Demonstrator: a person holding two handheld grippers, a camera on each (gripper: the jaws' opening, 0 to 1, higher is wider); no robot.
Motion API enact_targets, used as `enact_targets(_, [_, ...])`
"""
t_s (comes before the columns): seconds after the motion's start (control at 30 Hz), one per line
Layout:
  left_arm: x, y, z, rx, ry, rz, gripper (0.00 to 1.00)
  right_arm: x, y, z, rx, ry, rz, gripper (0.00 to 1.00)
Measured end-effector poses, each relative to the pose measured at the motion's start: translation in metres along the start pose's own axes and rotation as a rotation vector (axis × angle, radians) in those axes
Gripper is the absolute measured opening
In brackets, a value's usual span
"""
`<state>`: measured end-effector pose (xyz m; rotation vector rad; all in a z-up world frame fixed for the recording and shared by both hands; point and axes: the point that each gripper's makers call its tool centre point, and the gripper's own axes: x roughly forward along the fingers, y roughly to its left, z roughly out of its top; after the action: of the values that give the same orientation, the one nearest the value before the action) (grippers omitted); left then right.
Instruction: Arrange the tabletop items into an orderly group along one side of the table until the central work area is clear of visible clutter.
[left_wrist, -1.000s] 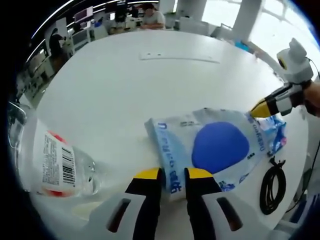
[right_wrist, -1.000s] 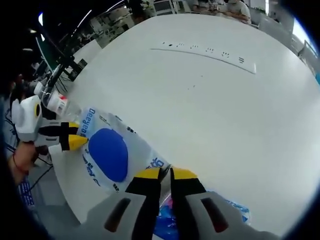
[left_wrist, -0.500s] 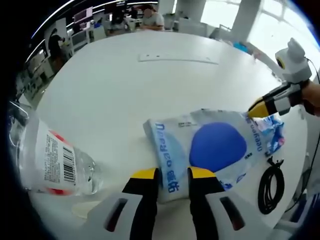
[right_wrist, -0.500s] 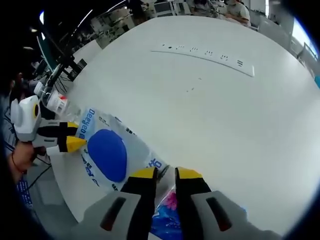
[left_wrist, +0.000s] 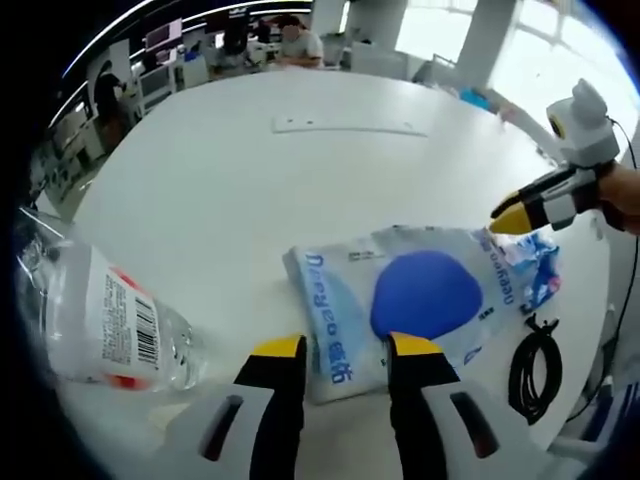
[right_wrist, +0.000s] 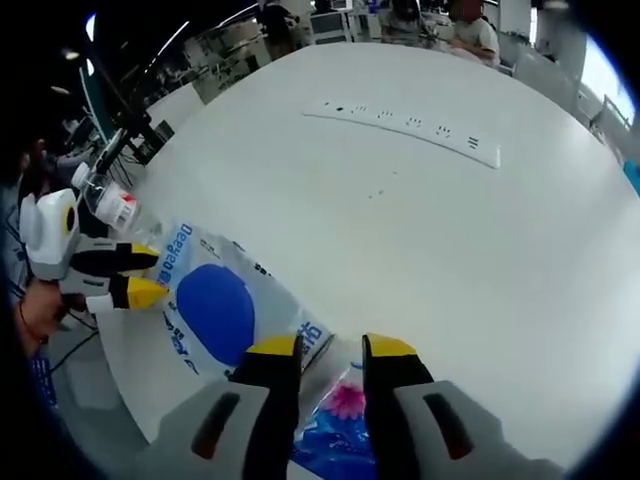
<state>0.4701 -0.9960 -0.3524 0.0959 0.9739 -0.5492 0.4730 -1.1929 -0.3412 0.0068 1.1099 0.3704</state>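
Left gripper view looks across a large white table (left_wrist: 250, 190), bare through its middle, with the clutter gathered at the near edge; the risk from here is that this grouping comes apart. The pale blue plastic pack (left_wrist: 400, 305) with a round dark blue patch lies flat at about 5 o'clock in that view, its short end between the left gripper (left_wrist: 345, 350)'s yellow-tipped jaws, which stand parted and narrowly apart on either side of it, gripping nothing. In the right gripper view the right gripper (right_wrist: 330, 348) likewise has a modest gap between its jaws, poised over the pack's other end and a smaller printed blue packet (right_wrist: 335, 425) with a pink flower at 6 o'clock. Since the film is slippery and close to the table's rim, a careless nudge from either side could probably slide it, or the small packet, off the edge. The clear water bottle (left_wrist: 100, 320) lies on its side at 8 o'clock in the left gripper view, just beside the pack; being round, it may roll toward the centre or off the edge if bumped. A white power strip (right_wrist: 405, 122) sits far across the table at 12 o'clock, well apart from the group. A coiled black cable (left_wrist: 532, 360) lies at 4 o'clock, near the pack's corner, where it could snag a jaw.
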Motion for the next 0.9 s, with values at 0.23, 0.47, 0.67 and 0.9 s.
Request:
enact_targets(0.23, [-0.006,-0.004,0.003,-0.003,-0.019,-0.028,0.34,-0.006,0.003,0.004,-0.007,-0.024,-0.014,0.24])
enact_targets(0.47, [-0.013,-0.007,0.005,0.006,-0.034,-0.049,0.37,-0.011,0.008,0.006,-0.019,-0.044,-0.027,0.29])
enact_targets(0.67, [-0.021,-0.008,0.006,0.015,-0.051,-0.069,0.4,-0.018,0.013,0.009,-0.013,-0.081,-0.032,0.32])
enact_targets(0.9, [-0.034,-0.016,0.011,0.016,-0.086,-0.137,0.47,-0.029,0.025,0.014,-0.026,-0.127,-0.036,0.35])
